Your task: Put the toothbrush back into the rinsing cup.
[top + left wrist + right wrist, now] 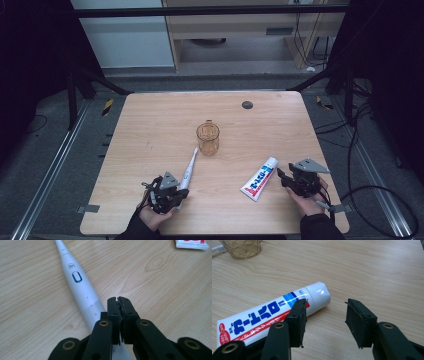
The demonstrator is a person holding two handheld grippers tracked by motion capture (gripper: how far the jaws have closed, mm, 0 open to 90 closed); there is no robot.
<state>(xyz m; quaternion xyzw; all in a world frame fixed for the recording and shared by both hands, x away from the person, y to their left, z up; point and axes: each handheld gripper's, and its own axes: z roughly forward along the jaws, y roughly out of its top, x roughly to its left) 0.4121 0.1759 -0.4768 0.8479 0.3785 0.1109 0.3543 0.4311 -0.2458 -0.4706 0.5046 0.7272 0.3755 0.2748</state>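
High view: the white electric toothbrush (189, 167) lies at lower centre, and the white, blue and red toothpaste tube (259, 178) at lower right; neither is lifted.

Left gripper view: the left gripper (119, 299) is closed, empty, beside the handle.

Right gripper view: the right gripper (325, 307) gapes half-wide by the tube's cap, gripping nothing.

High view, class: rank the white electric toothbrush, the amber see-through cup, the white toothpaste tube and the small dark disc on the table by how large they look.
1. white electric toothbrush, longest
2. white toothpaste tube, shorter but wider, so nearly alike
3. amber see-through cup
4. small dark disc, clearly smallest, though farthest from the camera
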